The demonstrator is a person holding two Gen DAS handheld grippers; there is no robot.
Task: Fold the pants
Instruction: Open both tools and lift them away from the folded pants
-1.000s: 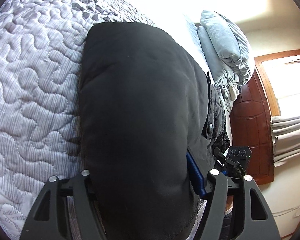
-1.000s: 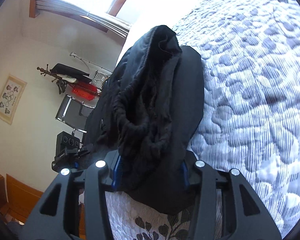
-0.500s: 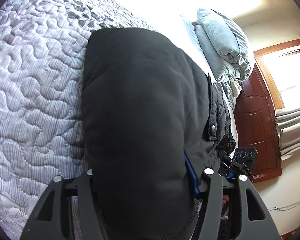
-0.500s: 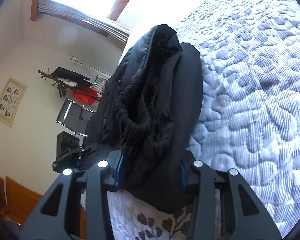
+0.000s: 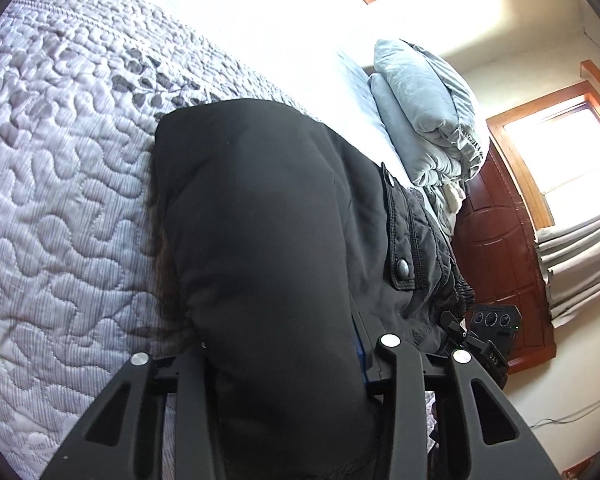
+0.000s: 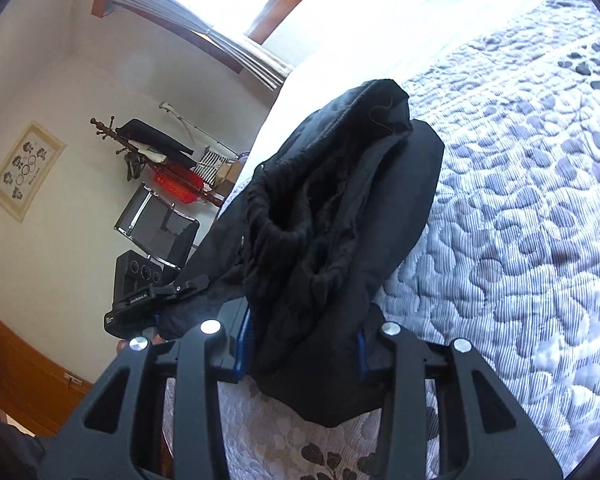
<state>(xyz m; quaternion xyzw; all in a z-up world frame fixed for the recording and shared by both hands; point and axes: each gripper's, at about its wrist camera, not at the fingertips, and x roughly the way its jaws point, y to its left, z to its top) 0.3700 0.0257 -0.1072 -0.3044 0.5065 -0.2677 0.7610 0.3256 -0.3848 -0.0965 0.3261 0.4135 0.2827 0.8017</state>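
From the left wrist, the left tongs (image 5: 288, 356) were clamped on smooth black fabric pants (image 5: 260, 240), draped over the grey quilted bedspread (image 5: 60, 184); a snap-buttoned pocket flap (image 5: 402, 268) showed only here. From the right wrist, the right tongs (image 6: 300, 354) gripped the bunched elastic waistband (image 6: 284, 236), unseen opposite.

Bed covered by a grey-white quilted bedspread (image 5: 60, 208) with leaf print. Folded grey bedding (image 5: 424, 120) stacked at its far edge. Dark wood door (image 5: 496, 264) beside a wood-framed window (image 5: 560, 152), brightly lit, with pale gathered blinds (image 5: 580, 264). Cream walls. Second window (image 6: 220, 4), framed picture (image 6: 26, 170), coat rack (image 6: 148, 148), black chair (image 6: 156, 224).
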